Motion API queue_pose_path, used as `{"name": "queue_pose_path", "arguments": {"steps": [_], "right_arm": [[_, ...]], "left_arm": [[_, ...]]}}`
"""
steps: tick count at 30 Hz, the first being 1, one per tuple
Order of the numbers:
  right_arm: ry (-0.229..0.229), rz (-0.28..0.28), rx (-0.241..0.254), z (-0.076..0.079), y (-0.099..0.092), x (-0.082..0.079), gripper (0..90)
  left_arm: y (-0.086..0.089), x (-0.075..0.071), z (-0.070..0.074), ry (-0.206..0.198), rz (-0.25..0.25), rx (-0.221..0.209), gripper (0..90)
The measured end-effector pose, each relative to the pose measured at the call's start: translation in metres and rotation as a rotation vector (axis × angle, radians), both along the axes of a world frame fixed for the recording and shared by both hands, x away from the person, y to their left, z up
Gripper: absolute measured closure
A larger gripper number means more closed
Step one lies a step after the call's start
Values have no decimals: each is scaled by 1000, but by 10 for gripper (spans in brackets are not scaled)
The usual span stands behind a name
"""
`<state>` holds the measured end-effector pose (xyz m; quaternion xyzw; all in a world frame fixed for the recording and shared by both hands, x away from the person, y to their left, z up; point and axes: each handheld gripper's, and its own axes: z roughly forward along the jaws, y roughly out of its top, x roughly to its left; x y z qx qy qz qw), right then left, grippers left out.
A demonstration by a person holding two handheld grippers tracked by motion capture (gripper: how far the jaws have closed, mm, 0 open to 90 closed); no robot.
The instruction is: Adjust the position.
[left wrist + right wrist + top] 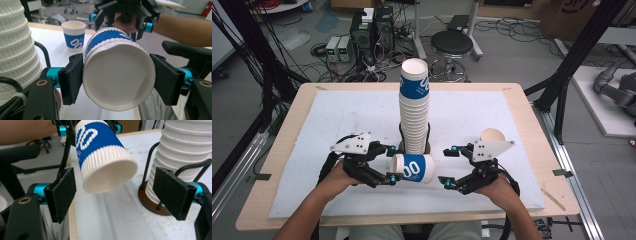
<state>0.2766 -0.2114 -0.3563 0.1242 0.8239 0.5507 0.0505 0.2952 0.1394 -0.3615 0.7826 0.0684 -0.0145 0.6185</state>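
Where the person's forearms come in over the near edge of the table (277, 200), both hands hold grippers above a white mat (332, 115).

Item, left gripper (388, 164): clamped on a paper cup (413, 167), one pad on each side near the rim end. In the left gripper view the cup's (119, 77) open mouth faces the camera, squeezed slightly out of round between the two black pads (71, 77).

Item, paper cup: white, ribbed, with a blue band; lying on its side in the air just in front of the stack's base, bottom end pointing toward the right gripper. In the right gripper view its (105, 162) closed bottom hangs between that gripper's pads without touching either.

Item, right gripper (446, 166): jaws wide apart, holding nothing, just beside the cup's bottom end. Its pads (62, 192) stand clear on both sides.

Item, stack of cups (414, 107): tall, nested, upright at the middle of the mat, set in a black wire holder (152, 157) on a round brown base (150, 202).

Item, single cup (492, 136): upright on the mat, beyond the right hand, apart from the stack.

Item, far side: stool (452, 45) and boxes with cables (362, 30) on the floor beyond the table.
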Motion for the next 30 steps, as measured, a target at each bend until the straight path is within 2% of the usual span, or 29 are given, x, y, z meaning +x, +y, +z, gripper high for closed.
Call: {"name": "queue_pose_path", "arguments": {"steps": [7, 15, 23, 30], "right_arm": [[21, -10, 69, -15, -3, -3, 194], [41, 10, 108, -22, -2, -3, 194], [76, 42, 131, -25, 2, -5, 194], [97, 55, 141, -27, 4, -4, 194]], "left_arm": [[5, -3, -7, -14, 4, -68, 303], [7, -4, -10, -15, -9, -123, 303], [4, -6, -19, 2, -17, -140, 303], [-1, -8, -19, 3, -36, -163, 304]]}}
